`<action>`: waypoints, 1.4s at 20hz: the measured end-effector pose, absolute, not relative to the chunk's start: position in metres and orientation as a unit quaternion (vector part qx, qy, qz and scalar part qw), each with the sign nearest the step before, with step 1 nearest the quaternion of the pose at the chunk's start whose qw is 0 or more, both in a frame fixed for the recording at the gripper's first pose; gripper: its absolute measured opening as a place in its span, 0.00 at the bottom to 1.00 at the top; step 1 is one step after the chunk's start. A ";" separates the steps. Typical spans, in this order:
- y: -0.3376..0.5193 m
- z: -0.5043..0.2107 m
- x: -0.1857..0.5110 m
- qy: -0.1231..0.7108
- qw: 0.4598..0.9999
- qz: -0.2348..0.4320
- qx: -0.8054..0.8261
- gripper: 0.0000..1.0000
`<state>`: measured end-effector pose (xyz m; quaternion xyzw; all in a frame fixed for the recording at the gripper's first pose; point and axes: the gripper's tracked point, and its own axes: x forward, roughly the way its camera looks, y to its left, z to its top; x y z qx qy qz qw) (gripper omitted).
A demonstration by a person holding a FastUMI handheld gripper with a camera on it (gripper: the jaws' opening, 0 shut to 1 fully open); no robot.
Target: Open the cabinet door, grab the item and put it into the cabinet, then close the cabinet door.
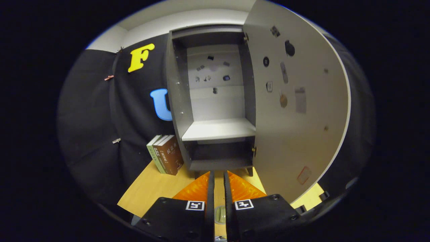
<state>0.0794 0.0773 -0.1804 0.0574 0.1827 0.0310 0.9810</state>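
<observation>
The grey cabinet (178,101) stands on the wooden table, straight beyond my fingers. Its door (295,111) is swung wide open to the right, with small stickers on its inner face. Inside, a pale shelf (218,129) lies bare, with a dark compartment below it and small stickers on the back wall. Three books (165,154), two green and one brown, stand upright against the cabinet's left side. My gripper (219,174) hovers low over the table just before the cabinet's base. Its fingers are nearly together with a thin slit between them and nothing held.
The wooden table (151,188) stretches left of my fingers up to the books. Black cloth walls the booth on the left and behind. The open door's lower edge hangs over the table on the right, close to my right finger.
</observation>
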 end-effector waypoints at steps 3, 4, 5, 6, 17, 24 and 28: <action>0.093 -0.225 0.078 0.231 0.970 0.031 0.061 0.27; 0.094 -0.242 0.076 0.248 0.967 0.028 0.056 0.28; 0.097 -0.261 0.077 0.265 0.963 0.024 0.051 0.28; 0.096 -0.276 0.074 0.283 0.958 0.022 0.046 0.29; 0.083 -0.445 0.077 0.439 0.896 0.011 0.065 0.49; 0.080 -0.501 0.081 0.485 0.873 0.024 0.044 0.49; 0.078 -0.517 0.086 0.496 0.867 0.027 0.041 0.49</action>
